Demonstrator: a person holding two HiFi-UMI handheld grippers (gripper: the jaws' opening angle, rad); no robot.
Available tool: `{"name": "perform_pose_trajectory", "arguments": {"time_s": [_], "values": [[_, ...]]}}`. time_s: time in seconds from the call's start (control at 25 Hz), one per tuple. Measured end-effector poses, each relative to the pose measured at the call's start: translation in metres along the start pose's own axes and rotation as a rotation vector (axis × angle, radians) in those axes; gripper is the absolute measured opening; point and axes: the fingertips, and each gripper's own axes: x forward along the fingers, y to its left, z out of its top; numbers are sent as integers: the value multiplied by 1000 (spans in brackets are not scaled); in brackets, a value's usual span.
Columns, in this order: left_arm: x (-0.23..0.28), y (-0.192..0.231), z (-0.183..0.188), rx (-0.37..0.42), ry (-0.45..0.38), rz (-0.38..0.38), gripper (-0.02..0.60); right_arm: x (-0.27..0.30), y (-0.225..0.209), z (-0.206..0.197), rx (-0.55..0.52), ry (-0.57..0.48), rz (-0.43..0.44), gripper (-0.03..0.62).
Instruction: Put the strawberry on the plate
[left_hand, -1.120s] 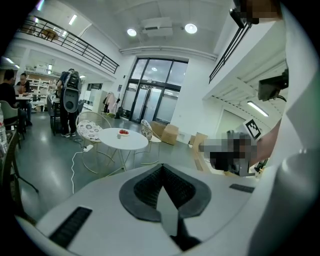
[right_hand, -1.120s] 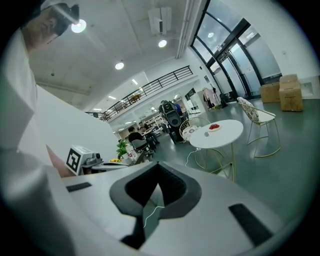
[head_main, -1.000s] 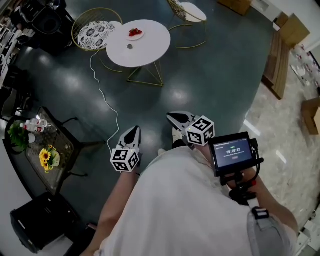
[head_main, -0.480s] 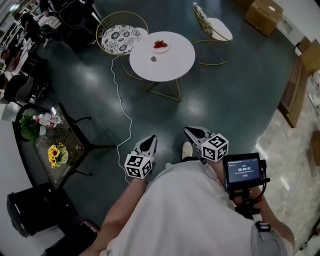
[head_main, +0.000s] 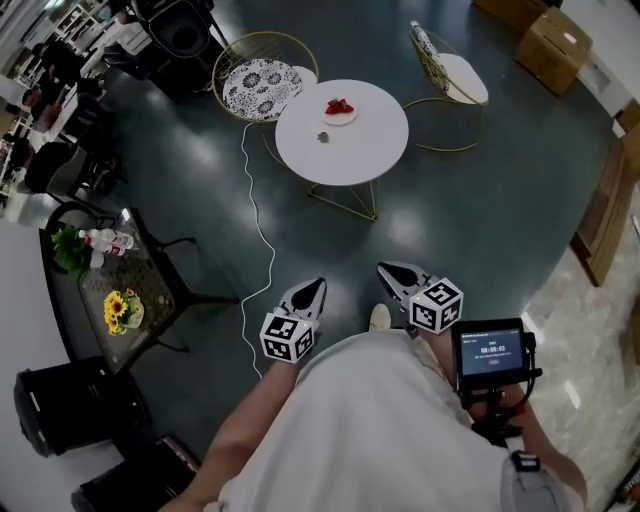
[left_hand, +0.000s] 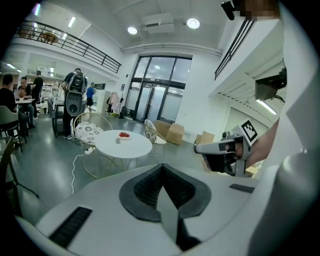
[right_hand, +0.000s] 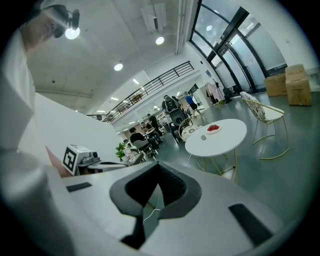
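A round white table (head_main: 370, 150) stands well ahead of the left gripper (head_main: 312, 288), with gold wire chairs (head_main: 258, 85) at either side. A white floor cable (head_main: 272, 262) runs just left of that gripper; sunflowers (head_main: 120, 310) sit farther left.

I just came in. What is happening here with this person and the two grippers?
A person holds a gripper in each hand. The left gripper and the right gripper are both shut and empty. They point toward a round white table that stands some way off across the dark floor. On it, a plate carries red strawberries. A small thing lies beside the plate, too small to identify. Nothing is being handled at this moment.
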Motion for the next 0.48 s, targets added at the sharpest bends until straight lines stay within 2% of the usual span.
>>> {"name": "perform_pose_trajectory", "arguments": {"time_s": [0.48], "values": [[1,12,13,20,-43,44,6,7,-7,9,-33,-15,22,6]]}}
